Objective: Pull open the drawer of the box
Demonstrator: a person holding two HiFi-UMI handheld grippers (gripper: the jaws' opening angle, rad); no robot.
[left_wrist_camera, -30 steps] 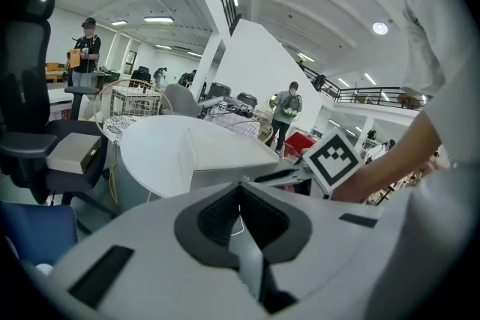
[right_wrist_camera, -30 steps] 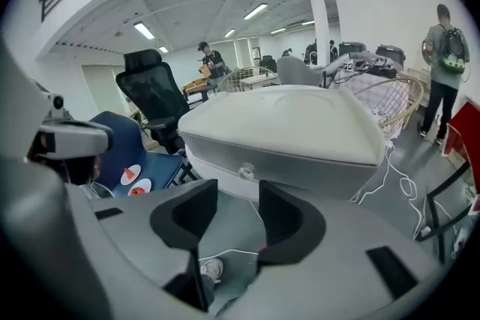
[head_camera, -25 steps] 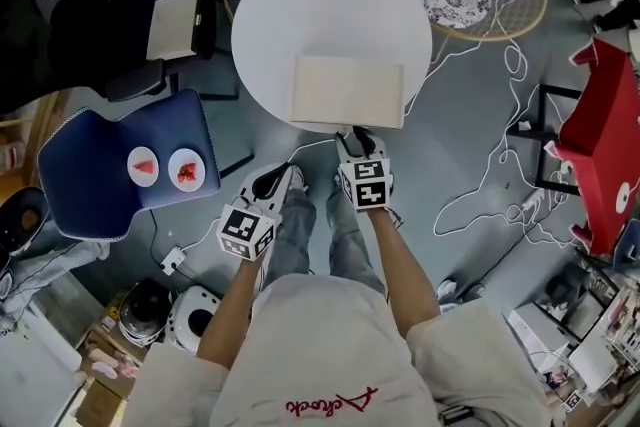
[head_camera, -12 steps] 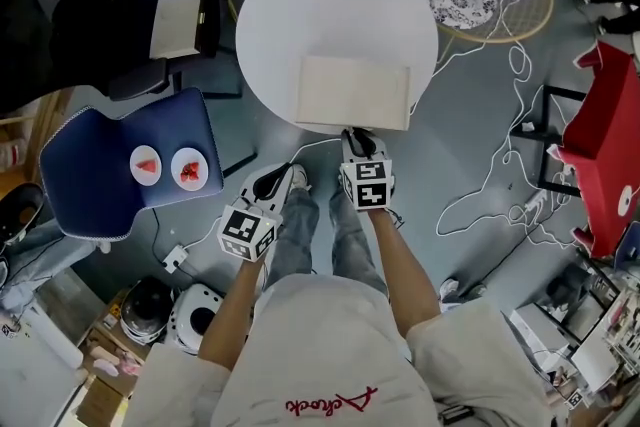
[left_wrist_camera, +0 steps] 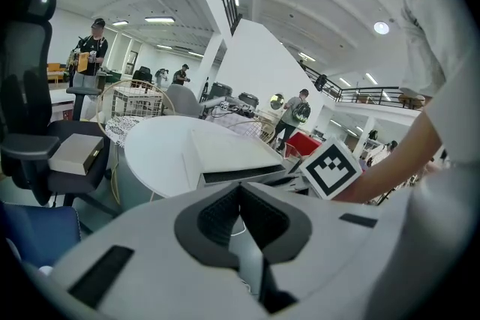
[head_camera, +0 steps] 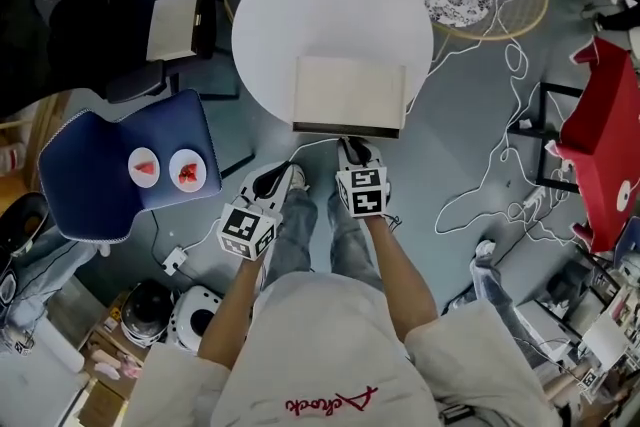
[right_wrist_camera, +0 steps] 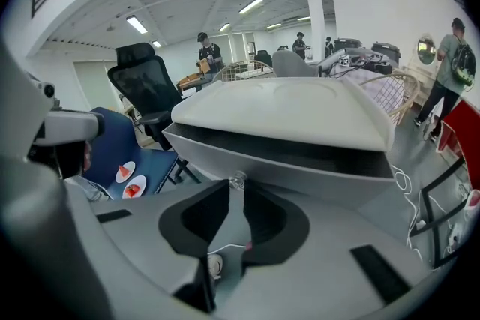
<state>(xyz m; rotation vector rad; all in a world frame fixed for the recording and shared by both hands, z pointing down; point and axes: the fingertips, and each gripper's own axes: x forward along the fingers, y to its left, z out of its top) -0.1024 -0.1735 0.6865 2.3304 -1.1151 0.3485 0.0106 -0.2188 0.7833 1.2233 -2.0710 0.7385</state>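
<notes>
A flat cream box [head_camera: 350, 87] lies on the near side of the round white table [head_camera: 270, 25]. Its drawer [right_wrist_camera: 300, 174] stands out a little, with a dark gap [head_camera: 345, 128] under the lid. My right gripper [right_wrist_camera: 237, 192] is shut on the small clear knob [right_wrist_camera: 237, 180] at the middle of the drawer front; in the head view it [head_camera: 352, 149] sits right at the box's near edge. Lower and to the left, away from the table, my left gripper [head_camera: 284, 178] hangs with its jaws together and nothing between them. The left gripper view also shows the box [left_wrist_camera: 232, 154].
A blue chair [head_camera: 120, 165] with two plates of red food stands at the left. On a black office chair [head_camera: 110, 35] lies a flat box [head_camera: 175, 23]. Two patterned seats stand behind the table. White cables [head_camera: 500, 165] trail on the floor at the right, by a red object [head_camera: 600, 145].
The drawer has come out a little, so a dark gap now shows at the box's near edge. The right gripper has drawn slightly back toward me. The left gripper stayed put.
</notes>
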